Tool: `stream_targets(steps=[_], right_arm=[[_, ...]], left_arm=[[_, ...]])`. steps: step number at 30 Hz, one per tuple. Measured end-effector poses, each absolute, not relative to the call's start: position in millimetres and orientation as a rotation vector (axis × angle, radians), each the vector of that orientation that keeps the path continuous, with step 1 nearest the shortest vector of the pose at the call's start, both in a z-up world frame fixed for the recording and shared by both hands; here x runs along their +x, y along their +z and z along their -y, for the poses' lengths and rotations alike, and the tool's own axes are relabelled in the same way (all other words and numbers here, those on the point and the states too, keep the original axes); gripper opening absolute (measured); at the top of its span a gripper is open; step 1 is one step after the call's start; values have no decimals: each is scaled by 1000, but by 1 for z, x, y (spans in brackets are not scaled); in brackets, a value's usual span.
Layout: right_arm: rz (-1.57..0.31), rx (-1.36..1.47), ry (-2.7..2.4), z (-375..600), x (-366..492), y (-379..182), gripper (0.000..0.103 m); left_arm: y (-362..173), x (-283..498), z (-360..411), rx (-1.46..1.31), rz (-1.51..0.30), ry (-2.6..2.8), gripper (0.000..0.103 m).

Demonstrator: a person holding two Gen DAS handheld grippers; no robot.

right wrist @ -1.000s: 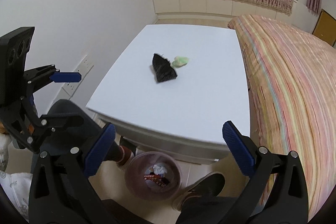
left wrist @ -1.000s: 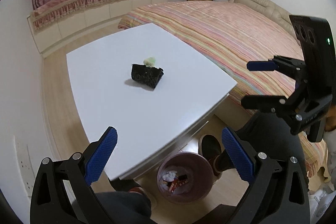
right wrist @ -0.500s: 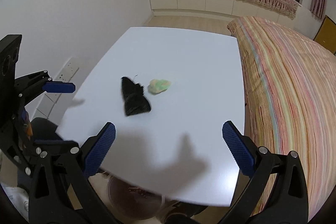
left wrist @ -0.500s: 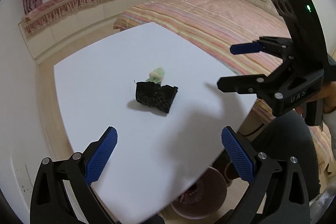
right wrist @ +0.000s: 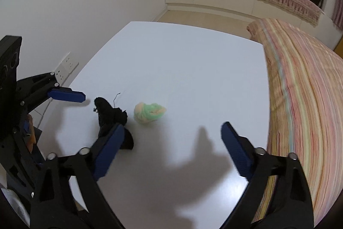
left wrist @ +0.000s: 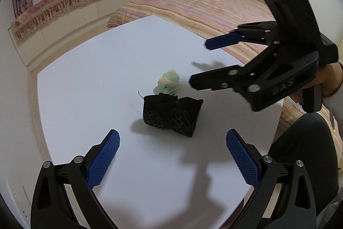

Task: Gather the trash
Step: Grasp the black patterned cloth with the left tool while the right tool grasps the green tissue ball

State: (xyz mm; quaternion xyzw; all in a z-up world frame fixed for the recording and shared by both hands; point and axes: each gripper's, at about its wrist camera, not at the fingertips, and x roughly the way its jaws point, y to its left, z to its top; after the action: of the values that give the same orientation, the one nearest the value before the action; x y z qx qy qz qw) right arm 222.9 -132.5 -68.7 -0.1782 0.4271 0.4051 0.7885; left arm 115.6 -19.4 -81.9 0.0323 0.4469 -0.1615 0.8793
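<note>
On the left, our left hand-held gripper (left wrist: 172, 149) hangs over the white desk (left wrist: 85, 89) with fingers spread wide, empty, facing the black scrap (left wrist: 172, 114) at mid-desk — it looks light, limp and frayed, so we would pinch across its bulk. Touching it sits a green-and-peach wad (left wrist: 169, 81), soft and crushable. Rightward, our right hand-held gripper (right wrist: 171, 143) hovers, likewise spread and empty.

- The left gripper (left wrist: 172, 148) is black plastic, with two long angled fingers and silver round screws at the joints.
- Its pads (left wrist: 103, 160) are blue with a fine grid texture.
- The right gripper (left wrist: 201, 63) has the same build, with raised letters on the frame and a green light on its black housing.
- A bare hand (left wrist: 329, 78) with a white sleeve shows behind it.
</note>
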Motion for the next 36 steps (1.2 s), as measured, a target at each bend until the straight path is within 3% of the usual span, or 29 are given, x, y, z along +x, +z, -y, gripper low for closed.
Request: stream_targets(steps=[8,12,16,18,21,36], right_arm=[[-933,-414,947,111,234,-81,69],[-934,-435,967,102,235,-87,59],[-920,-441,961,99,234,-86,34],[-919,-440,959,100,233,-87,34],[-918,-436,947,101,232,-87,33],[-887,-366,894,132,204,-50,33]], left_arm=[[-87,123,19,66,-901,-352,95],[-90,125,21,73,-897,-353,80],[-93,125,22,83,-897,-357,61],[-93,123,25,86,-896,-375,53],[-91,123,26,83,-898,-370,51],[-60,96,29,52,-904,-355,50]])
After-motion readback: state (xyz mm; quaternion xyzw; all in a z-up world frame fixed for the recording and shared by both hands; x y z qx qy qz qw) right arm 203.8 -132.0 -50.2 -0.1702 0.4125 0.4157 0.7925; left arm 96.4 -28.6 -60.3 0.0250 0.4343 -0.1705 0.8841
